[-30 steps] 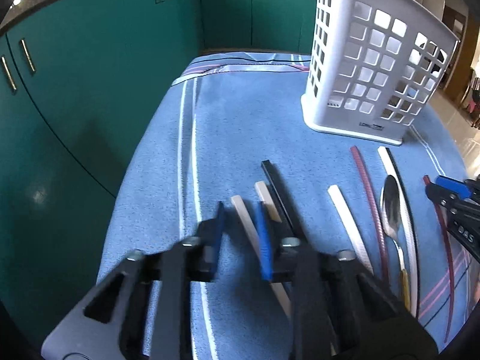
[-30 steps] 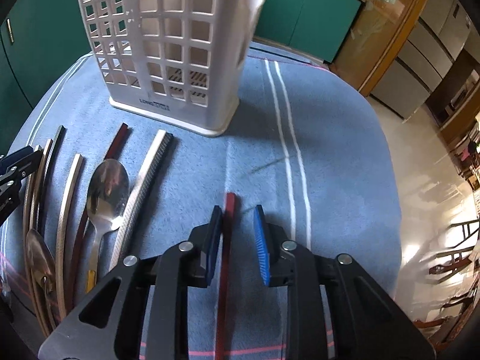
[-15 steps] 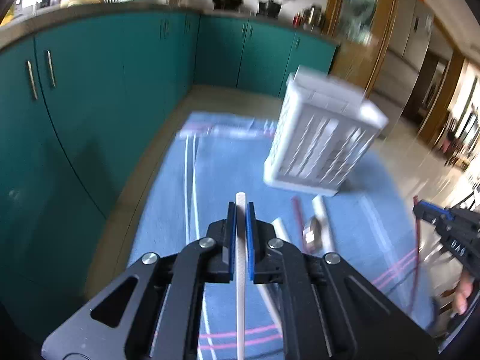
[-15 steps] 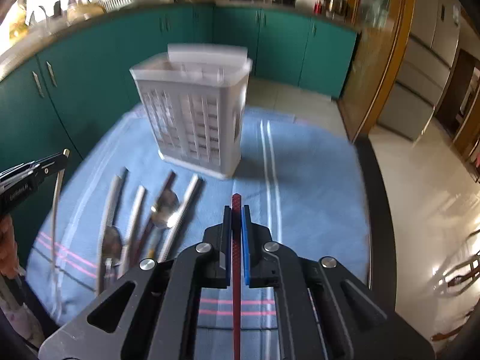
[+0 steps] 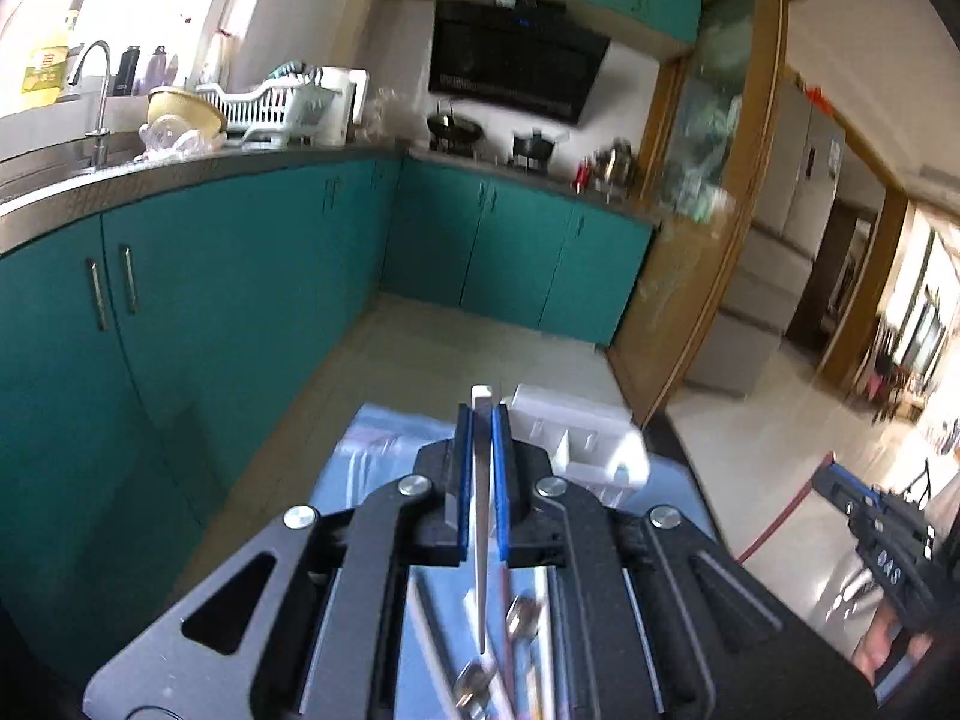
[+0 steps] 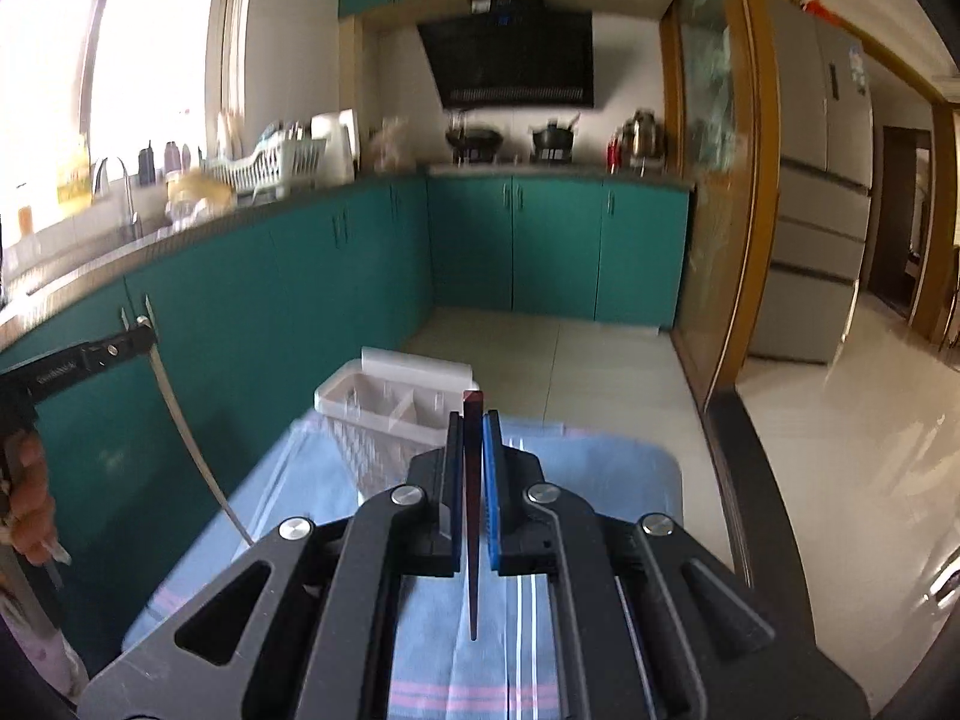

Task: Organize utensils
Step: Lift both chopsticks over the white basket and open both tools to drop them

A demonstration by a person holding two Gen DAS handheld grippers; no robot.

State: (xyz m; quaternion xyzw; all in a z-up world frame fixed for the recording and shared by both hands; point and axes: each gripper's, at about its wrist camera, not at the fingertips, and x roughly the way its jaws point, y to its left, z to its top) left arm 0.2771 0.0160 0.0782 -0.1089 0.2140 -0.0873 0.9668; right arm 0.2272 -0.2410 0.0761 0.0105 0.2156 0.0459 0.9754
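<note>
Blue pads of the left gripper [image 5: 482, 420] were clamped on a white chopstick [image 5: 480, 516], held above the blue cloth [image 6: 420, 648]. Likewise the right gripper [image 6: 473, 426] pinched a dark red chopstick [image 6: 472, 516]. Beyond both, the white utensil basket [image 6: 384, 420] stood near the cloth's far edge; spoons [image 5: 522, 618] and more chopsticks lay nearer.

Blurred utensils [image 5: 510, 660] behind left hand-held gripper [image 5: 482, 420]
</note>
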